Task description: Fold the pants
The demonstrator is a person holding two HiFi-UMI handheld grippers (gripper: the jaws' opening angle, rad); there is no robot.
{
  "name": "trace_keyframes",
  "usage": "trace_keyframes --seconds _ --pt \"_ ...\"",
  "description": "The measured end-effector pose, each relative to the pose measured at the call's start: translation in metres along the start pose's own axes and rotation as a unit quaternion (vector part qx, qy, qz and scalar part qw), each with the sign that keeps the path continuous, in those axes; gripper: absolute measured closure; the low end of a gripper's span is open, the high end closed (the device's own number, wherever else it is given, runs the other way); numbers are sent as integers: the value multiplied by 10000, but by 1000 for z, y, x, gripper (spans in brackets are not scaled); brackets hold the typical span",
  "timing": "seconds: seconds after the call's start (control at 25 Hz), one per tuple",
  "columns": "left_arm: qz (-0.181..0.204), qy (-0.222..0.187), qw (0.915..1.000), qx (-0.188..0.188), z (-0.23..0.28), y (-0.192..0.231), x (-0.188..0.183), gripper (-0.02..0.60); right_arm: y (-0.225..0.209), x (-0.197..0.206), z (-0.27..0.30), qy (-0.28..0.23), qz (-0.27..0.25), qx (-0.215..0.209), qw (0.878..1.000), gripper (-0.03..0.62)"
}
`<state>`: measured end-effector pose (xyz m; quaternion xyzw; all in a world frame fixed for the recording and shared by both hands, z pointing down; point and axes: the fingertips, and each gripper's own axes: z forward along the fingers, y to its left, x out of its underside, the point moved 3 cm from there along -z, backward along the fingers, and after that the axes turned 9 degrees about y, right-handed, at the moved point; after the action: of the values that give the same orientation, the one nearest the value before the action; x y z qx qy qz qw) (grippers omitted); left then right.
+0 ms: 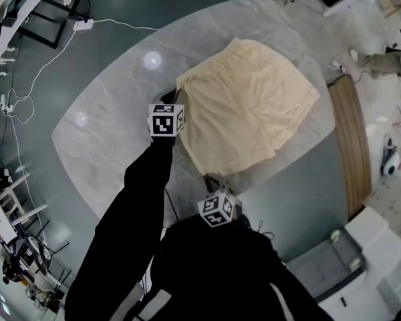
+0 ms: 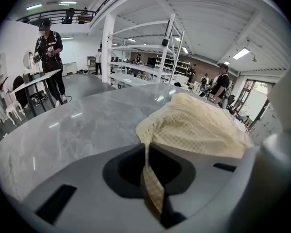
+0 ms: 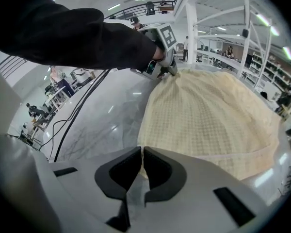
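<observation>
Pants (image 1: pixel 247 105) lie spread flat on the grey marble counter (image 1: pixel 107 132), pale cream, and both tools have hold of the same edge of them, the one nearest the person. The left tool (image 1: pixel 176 92) is closed on what looks like the waistband corner; its own view shows a strip of the checked cloth pinched tight between the jaws (image 2: pixel 148 164). The right tool (image 1: pixel 210 179) sits at the hem corner of that same side, jaws drawn almost together with a sliver of cream cloth between them (image 3: pixel 142 164), so I take it as gripping too.

What matters for the next move is the line between the two tools: it runs along one side seam, the long way of the garment, and all the rest of the cloth lies beyond that line, away from the person and towards the right in the head view. To my eye the fold calls for both hands to lift together and carry this seam across onto the far side, keeping the edge taut between them.
</observation>
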<state>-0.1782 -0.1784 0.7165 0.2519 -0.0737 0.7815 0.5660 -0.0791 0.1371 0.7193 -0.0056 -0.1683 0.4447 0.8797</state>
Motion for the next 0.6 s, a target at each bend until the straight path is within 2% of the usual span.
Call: trace_keyframes --seconds 0.08,0.32,0.6 --pt "13 4 10000 5 -2 -1 0 568 -2 -3 -5 -52 119 -119 9998 577" --pt "-3 -47 10000 18 -13 -5 -5 571 -10 -13 -30 -481 441 -523 9965 579" --pt "-67 -139 9999 40 -31 -14 -17 572 -24 -25 -69 -1000 583 -720 9907 580"
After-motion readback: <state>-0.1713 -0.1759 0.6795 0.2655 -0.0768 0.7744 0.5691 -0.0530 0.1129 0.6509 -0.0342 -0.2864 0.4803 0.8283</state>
